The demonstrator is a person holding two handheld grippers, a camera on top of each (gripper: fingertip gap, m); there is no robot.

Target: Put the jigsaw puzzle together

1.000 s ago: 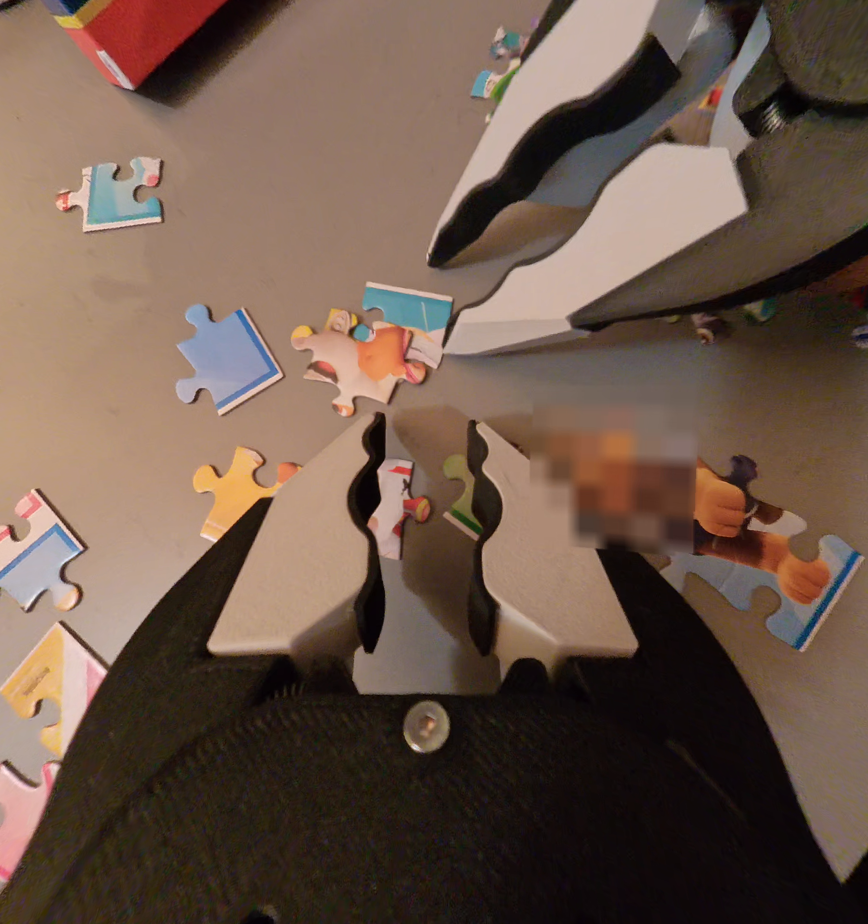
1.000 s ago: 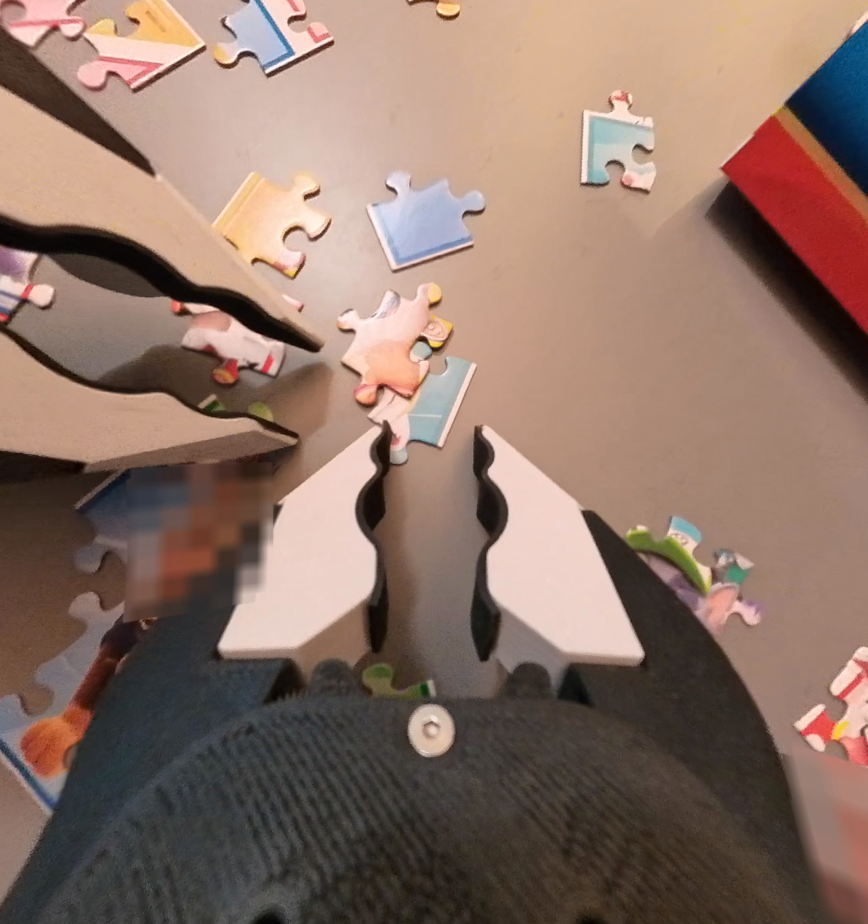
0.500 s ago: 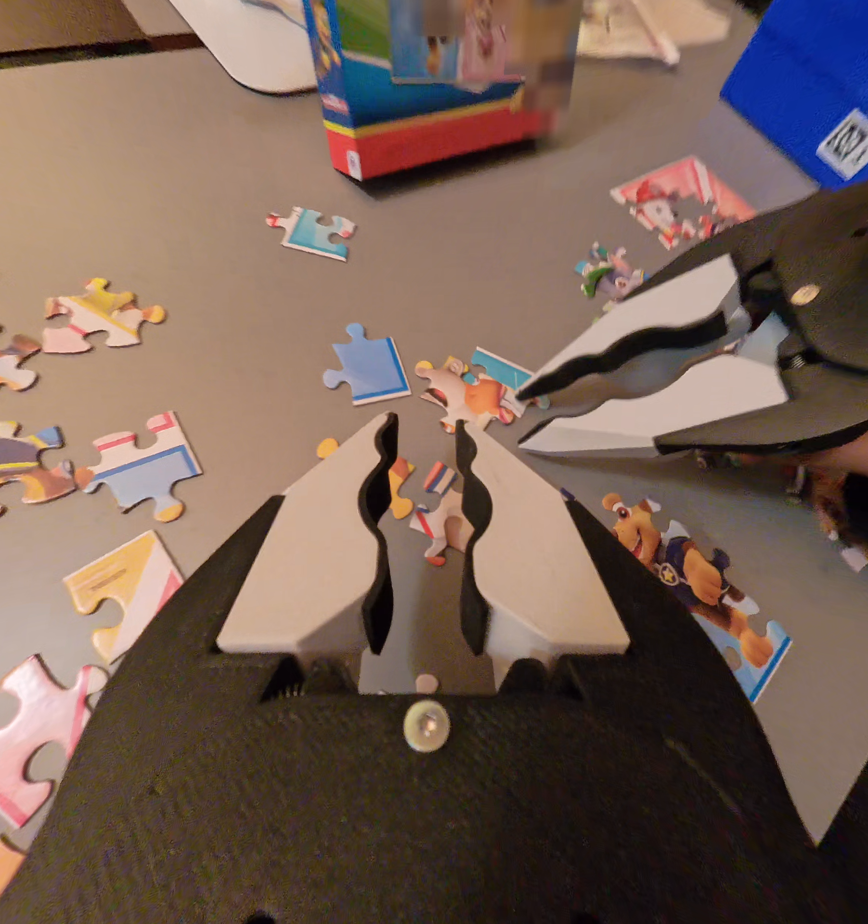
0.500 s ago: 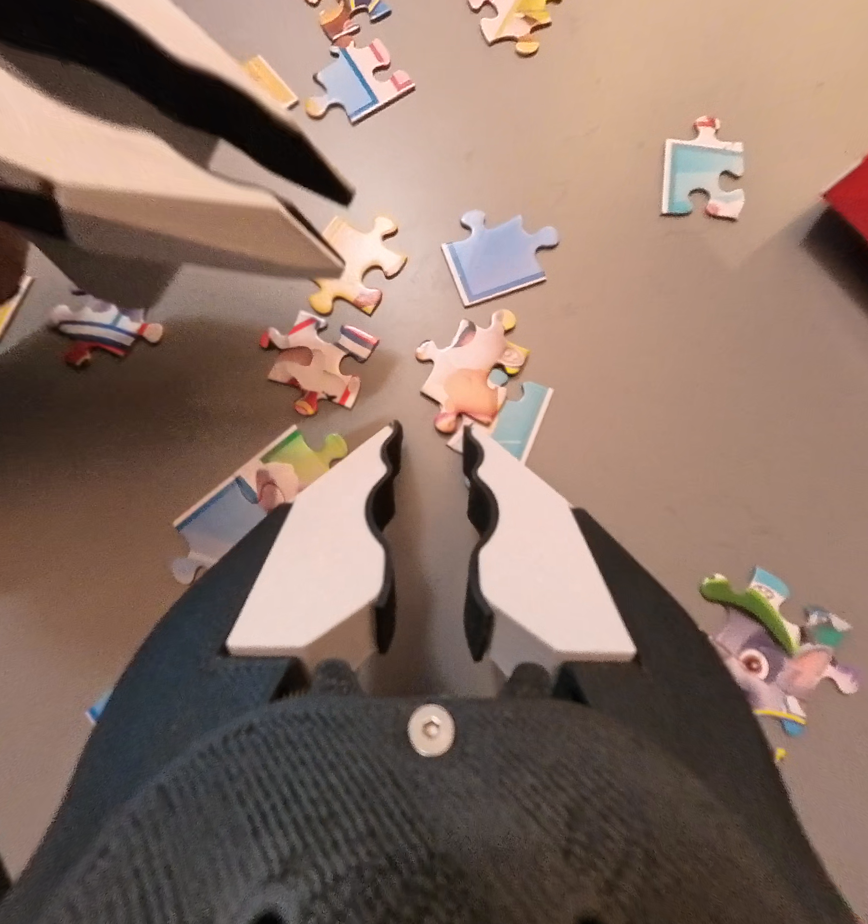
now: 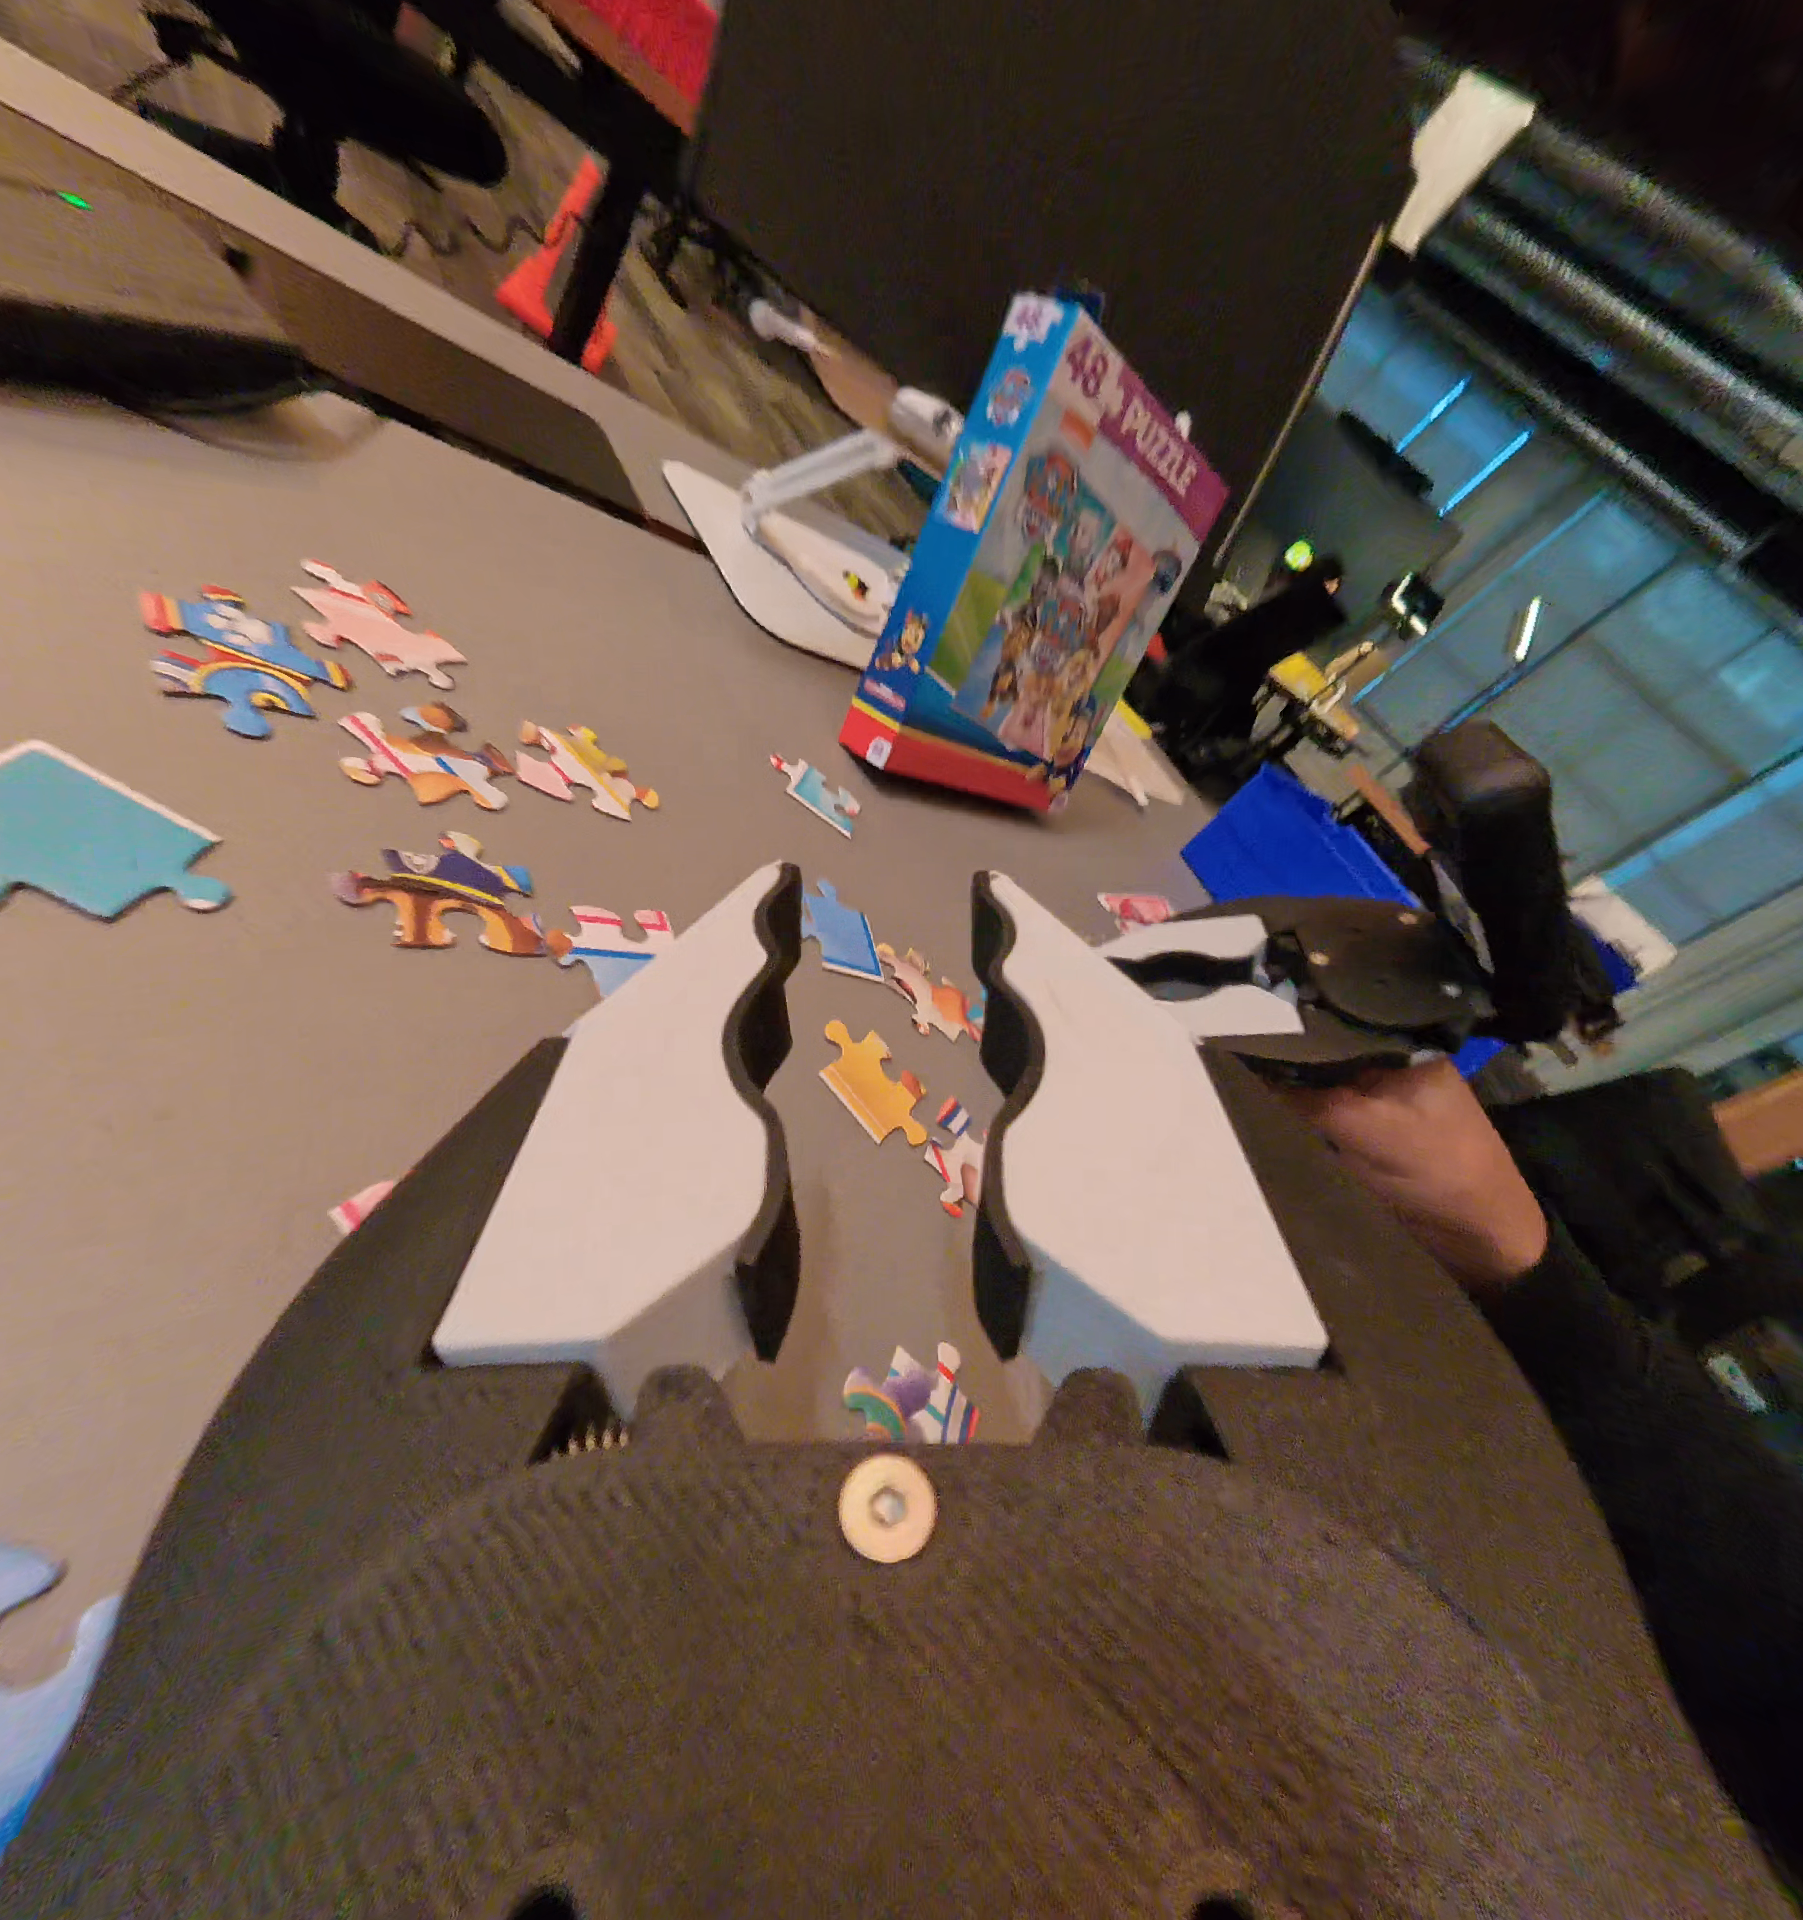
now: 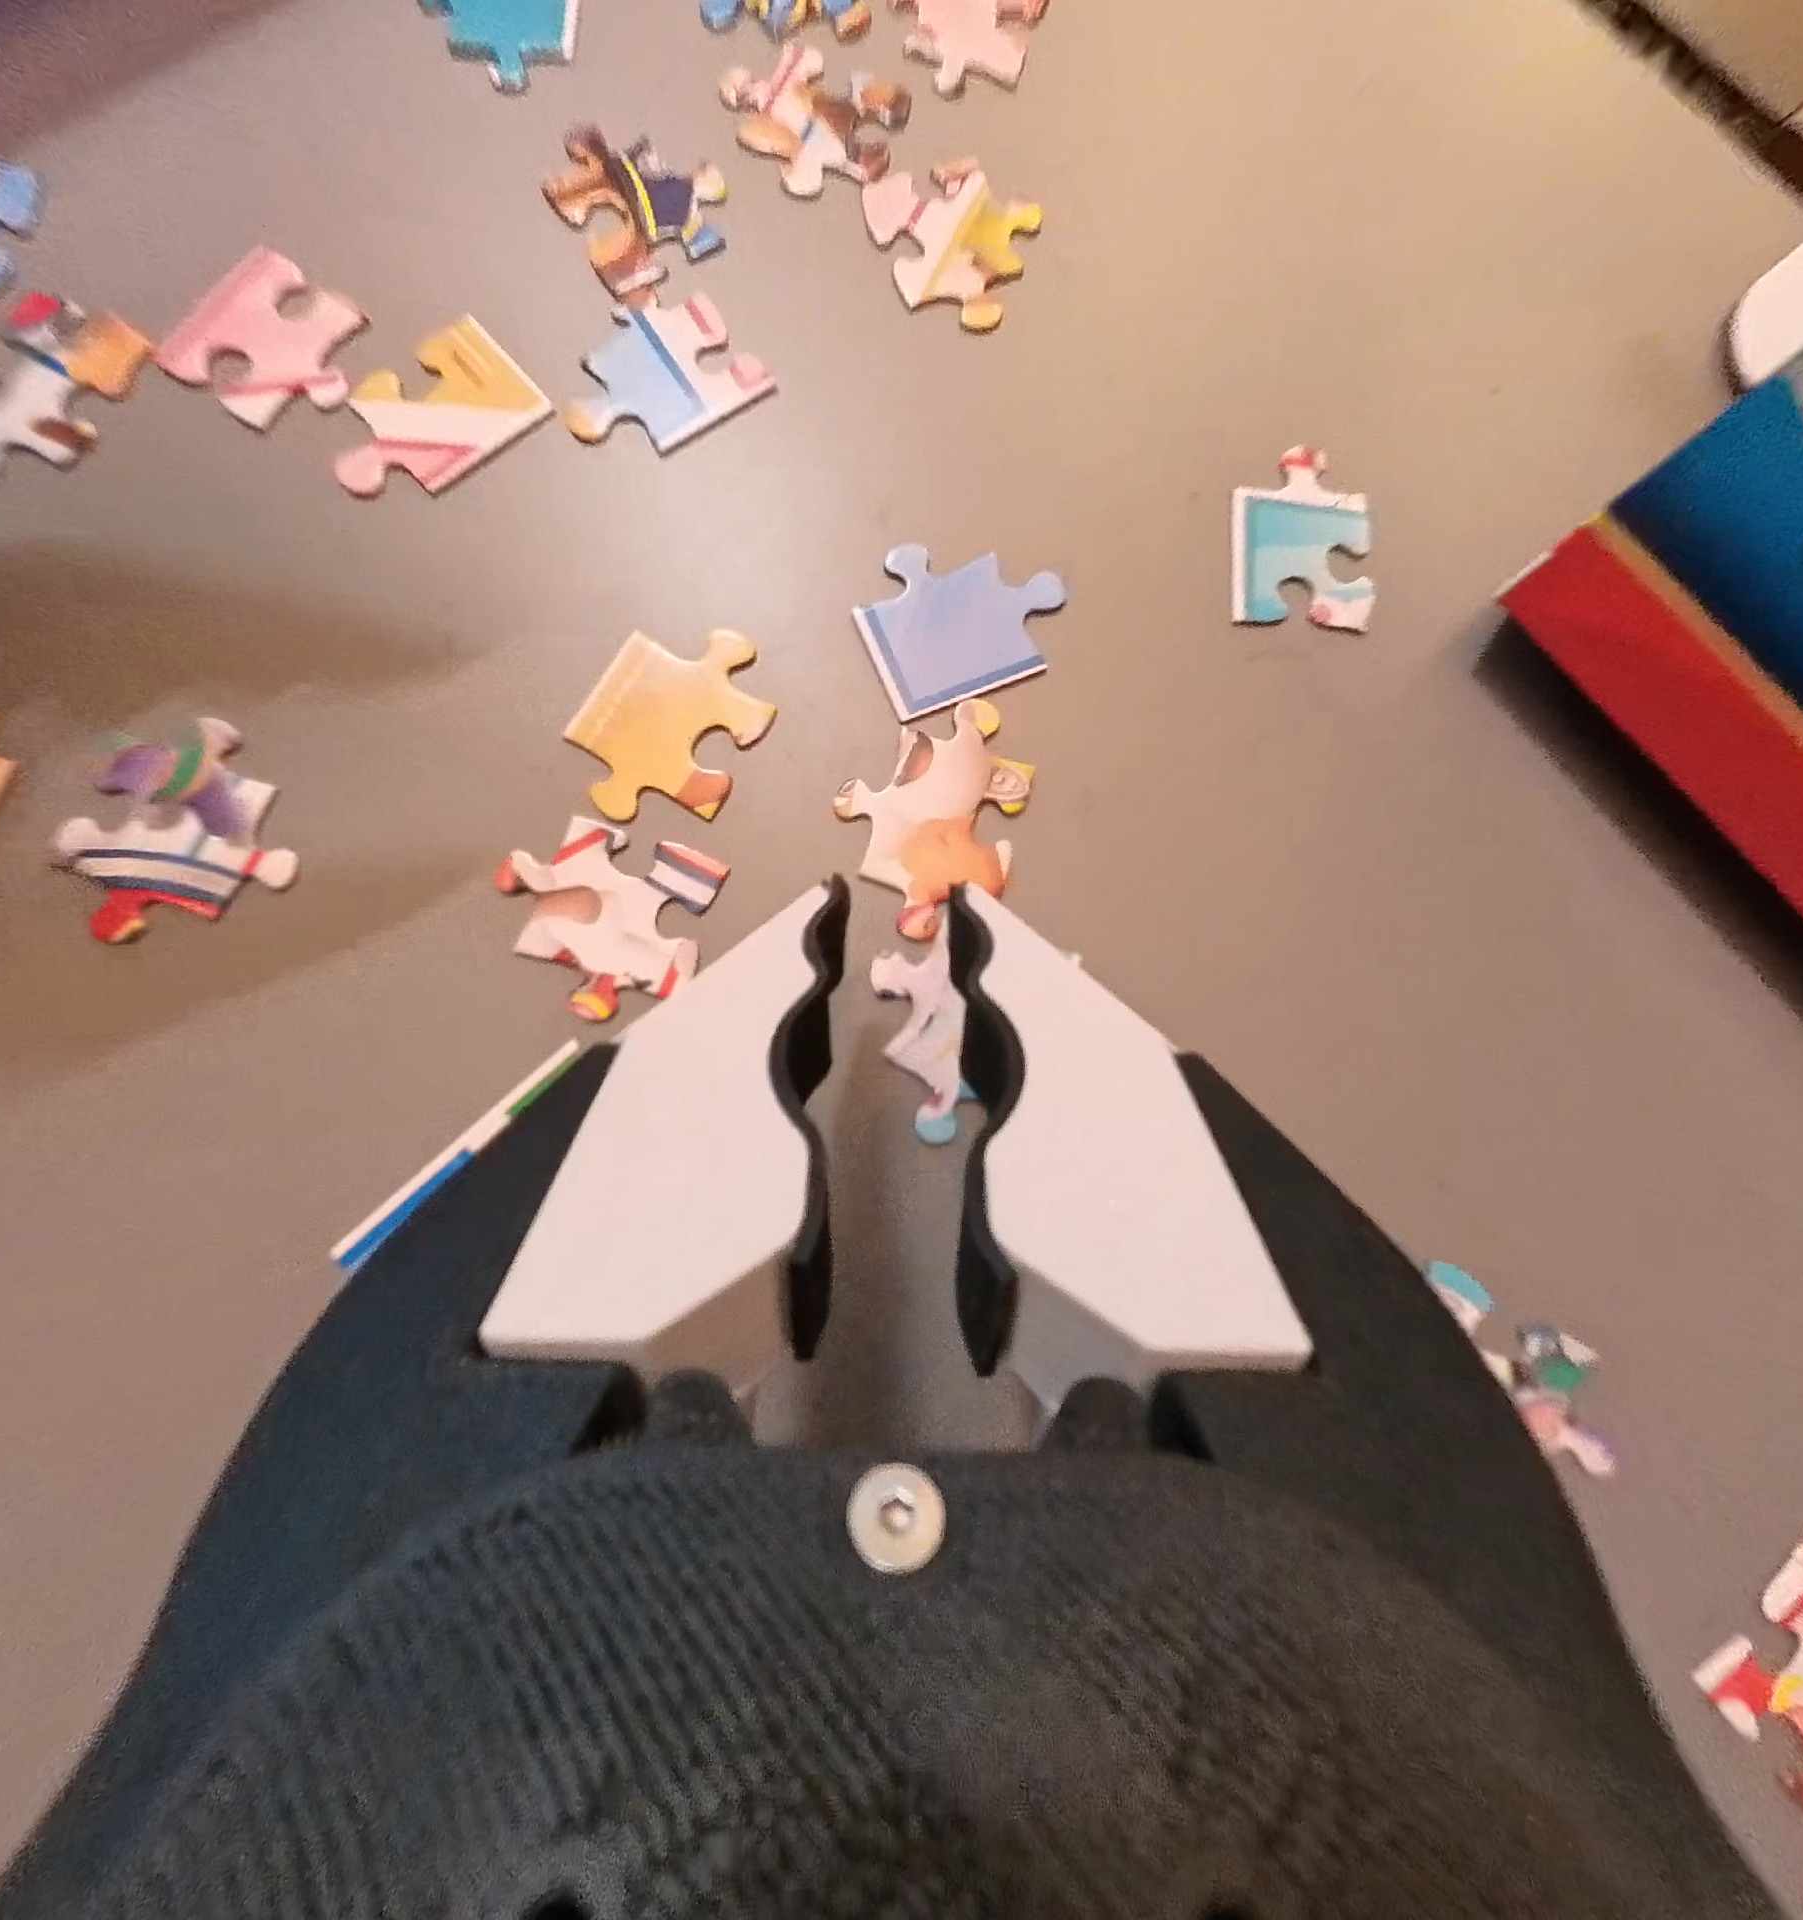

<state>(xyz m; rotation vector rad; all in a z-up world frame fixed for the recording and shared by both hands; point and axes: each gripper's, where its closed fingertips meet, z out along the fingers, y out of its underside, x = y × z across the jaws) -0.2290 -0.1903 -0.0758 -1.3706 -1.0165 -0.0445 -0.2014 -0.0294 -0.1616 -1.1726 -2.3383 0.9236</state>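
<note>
Several loose puzzle pieces lie on a grey table (image 5: 253,1039). My left gripper (image 5: 886,894) is open and empty, raised above the table. Through its gap show a yellow piece (image 5: 871,1081) and a blue piece (image 5: 845,930). My right gripper (image 6: 897,904) hovers low with its jaws narrow but apart. Its tips are at an orange-and-white piece (image 6: 933,821). A white-and-teal piece (image 6: 923,1029) shows in the gap beside the right pad, with clear space to the left pad. In the left wrist view the right gripper (image 5: 1177,977) is seen to the right, held by a hand.
A puzzle box (image 5: 1042,603) stands at the back and shows at the right edge of the right wrist view (image 6: 1707,707). A blue bin (image 5: 1281,842) is behind the right gripper. A white stand base (image 5: 793,561) lies by the box. More pieces lie left (image 6: 450,405). The tips of one gripper are about 20 cm away from the tips of the other. The orange-and-white piece (image 6: 933,821) is about 4 cm from my right fingertips.
My left gripper rose and tilted up, now looking across the table; its jaws narrowed, then widened again. My right gripper's jaws narrowed steadily over the orange-and-white piece. The left gripper left the right view.
</note>
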